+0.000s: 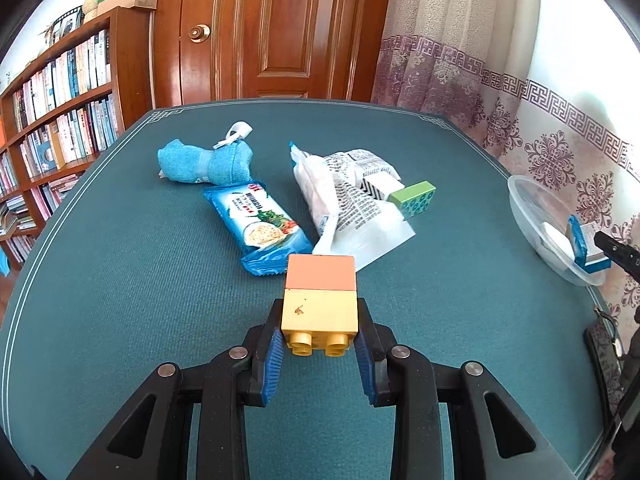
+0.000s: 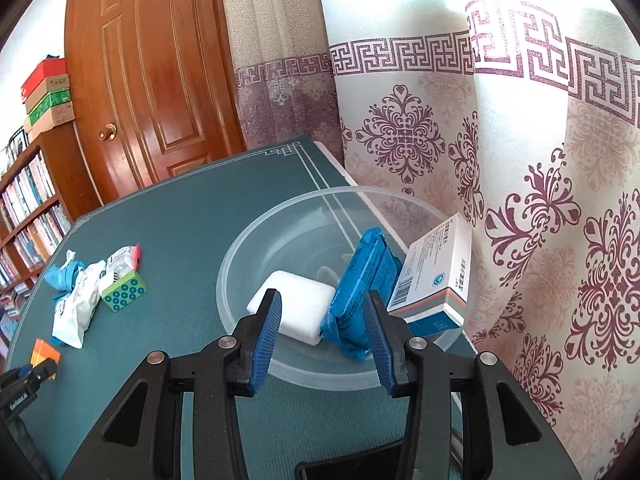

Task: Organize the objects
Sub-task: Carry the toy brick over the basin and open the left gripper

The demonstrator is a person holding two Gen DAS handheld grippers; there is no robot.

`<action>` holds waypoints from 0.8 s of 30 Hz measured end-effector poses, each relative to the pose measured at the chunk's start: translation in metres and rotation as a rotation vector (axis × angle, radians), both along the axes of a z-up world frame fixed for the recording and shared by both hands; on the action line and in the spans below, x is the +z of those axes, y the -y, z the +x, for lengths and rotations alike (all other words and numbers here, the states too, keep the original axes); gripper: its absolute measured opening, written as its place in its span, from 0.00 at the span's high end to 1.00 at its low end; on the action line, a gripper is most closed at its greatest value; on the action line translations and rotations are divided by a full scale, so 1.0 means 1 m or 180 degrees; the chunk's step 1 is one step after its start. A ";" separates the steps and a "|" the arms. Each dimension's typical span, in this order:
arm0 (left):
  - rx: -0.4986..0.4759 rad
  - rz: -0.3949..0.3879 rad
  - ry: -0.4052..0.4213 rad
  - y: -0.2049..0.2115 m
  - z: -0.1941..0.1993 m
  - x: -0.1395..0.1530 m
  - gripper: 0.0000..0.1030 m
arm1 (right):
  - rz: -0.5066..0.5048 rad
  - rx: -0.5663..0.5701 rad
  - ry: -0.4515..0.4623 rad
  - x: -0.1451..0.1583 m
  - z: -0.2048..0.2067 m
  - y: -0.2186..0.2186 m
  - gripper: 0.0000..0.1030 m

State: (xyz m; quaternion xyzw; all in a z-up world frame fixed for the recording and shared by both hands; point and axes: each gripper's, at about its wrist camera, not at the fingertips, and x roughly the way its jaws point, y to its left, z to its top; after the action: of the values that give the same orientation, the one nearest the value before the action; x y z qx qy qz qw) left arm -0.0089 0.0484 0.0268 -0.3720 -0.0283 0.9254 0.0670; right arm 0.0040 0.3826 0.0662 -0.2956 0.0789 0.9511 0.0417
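Surface [image 1: 120,300]: teal mat with a pale border line, filling the lower half of both views. Bowl [image 2: 240,256]: clear plastic, centre of the right wrist view and far right edge of the left wrist view; it holds a white pad [image 2: 298,300] lying flat, a blue packet [image 2: 364,280] standing on edge against it, and a carton [image 2: 436,276] tilted over the right rim. Loose items, centre of the left wrist view: white wrapper [image 1: 344,200], crumpled; noodle pack [image 1: 260,224], just left of it; blue cloth [image 1: 204,162], rolled, behind; green tile [image 1: 414,198], at the wrapper's right edge. Block [image 1: 320,300]: orange over yellow, studs facing the camera, held above the surface near the pack's lower end. Left gripper [image 1: 320,344]: jaws closed on the block's yellow half, pads pressing both sides. Right gripper [image 2: 320,332]: jaws partly open over the bowl's near rim, holding nothing; the packet stands just inside the right pad, contact not clear. Risks, as judged: the carton could slide off the rim if the bowl is nudged; the upright packet could topple should the right jaws brush it; the block, gripped low on one half, could pivot or separate at its seam during the carry to the bowl.
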 end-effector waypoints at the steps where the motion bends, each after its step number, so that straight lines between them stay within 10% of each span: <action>1: -0.0039 0.0010 -0.0002 -0.004 -0.001 0.002 0.67 | 0.0002 0.0025 -0.0002 0.000 0.002 0.001 0.57; 24: -0.1134 0.0067 -0.0041 -0.158 -0.068 0.041 0.67 | -0.0005 0.0272 0.0061 -0.010 0.029 -0.016 0.57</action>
State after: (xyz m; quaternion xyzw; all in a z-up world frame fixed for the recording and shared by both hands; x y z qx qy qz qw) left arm -0.0770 0.2066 0.0676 -0.3645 0.0288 0.9009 0.2340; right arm 0.0331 0.3989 0.0564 -0.3078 0.0666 0.9491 0.0016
